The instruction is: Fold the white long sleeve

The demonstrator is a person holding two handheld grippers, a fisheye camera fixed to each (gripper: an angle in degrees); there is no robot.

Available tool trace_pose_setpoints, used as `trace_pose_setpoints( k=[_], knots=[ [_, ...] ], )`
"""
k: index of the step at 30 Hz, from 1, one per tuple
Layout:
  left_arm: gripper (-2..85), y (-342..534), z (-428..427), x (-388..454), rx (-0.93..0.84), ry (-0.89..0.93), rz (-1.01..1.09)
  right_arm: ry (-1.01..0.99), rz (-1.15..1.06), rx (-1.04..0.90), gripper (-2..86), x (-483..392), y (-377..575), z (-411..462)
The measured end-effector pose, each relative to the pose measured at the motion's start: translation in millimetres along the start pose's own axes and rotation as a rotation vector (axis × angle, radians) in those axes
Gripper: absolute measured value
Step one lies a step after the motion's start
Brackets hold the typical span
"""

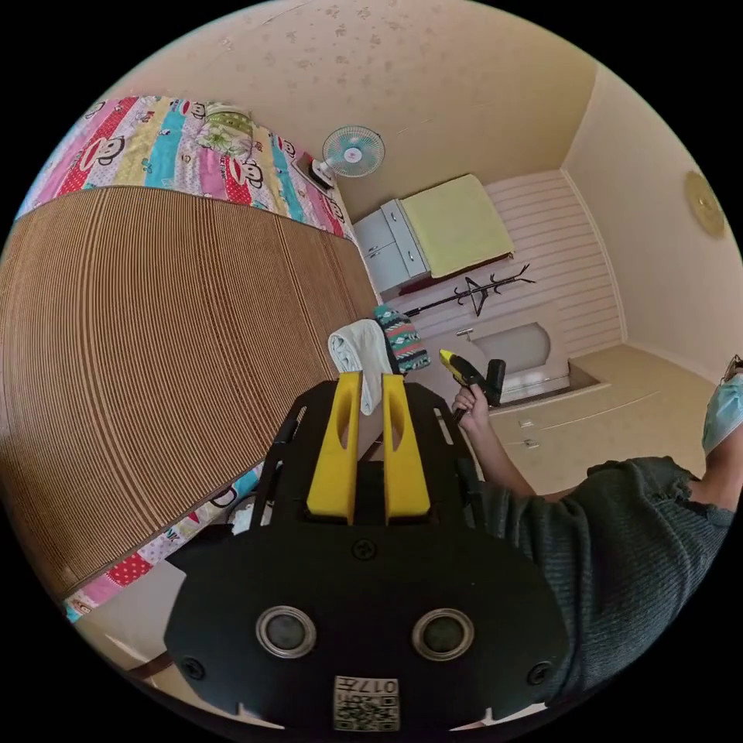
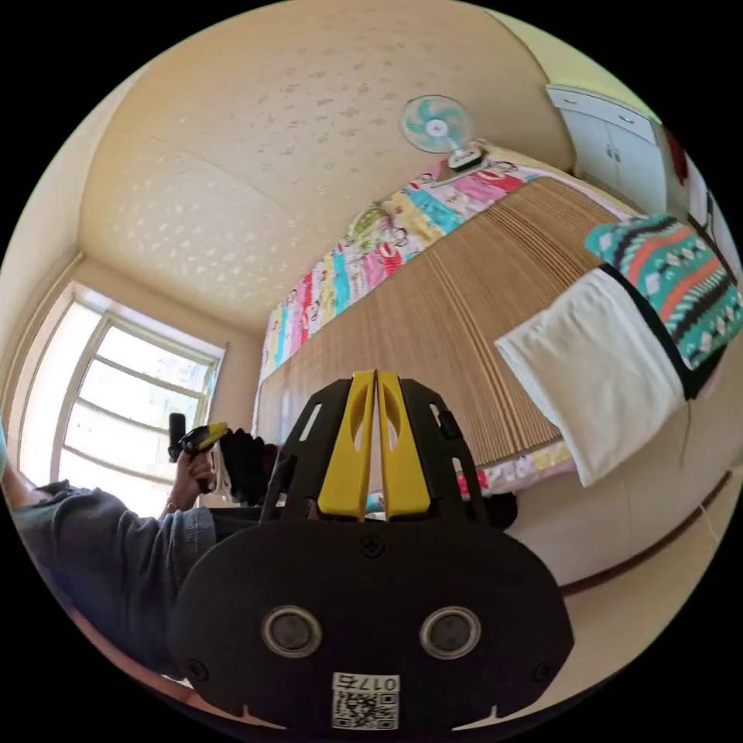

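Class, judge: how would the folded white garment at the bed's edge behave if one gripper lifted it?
The white garment is probably floppy: its end droops over the bed's edge. Lifted by one corner, its folds would likely fall open. It looks light, soft cloth.

white long sleeve (image 2: 600,379): soft cloth, smooth, not shiny
patterned garment (image 2: 673,279): knit-looking cloth, zigzag bands
mat (image 1: 155,348): thin ribbed strips, like bamboo, brown
bedsheet (image 1: 170,155): printed cloth
left gripper (image 1: 370,391): yellow plastic jaws, black matt plastic body
sweater sleeve (image 1: 611,526): grey ribbed knit
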State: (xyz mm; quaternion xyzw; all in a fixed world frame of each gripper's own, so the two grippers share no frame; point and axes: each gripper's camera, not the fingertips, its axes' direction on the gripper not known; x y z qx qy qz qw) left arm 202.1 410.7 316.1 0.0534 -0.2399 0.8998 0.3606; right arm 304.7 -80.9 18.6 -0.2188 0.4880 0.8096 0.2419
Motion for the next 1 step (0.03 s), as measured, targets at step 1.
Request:
trace_pose_setpoints(
  k=[1],
  knots=[
    [5.1,-1.6,10.7,0.3,-0.005,-0.003,-0.001,0.085,0.084,-0.01,0.4,25.8,-13.0,-12.6]
  ],
)
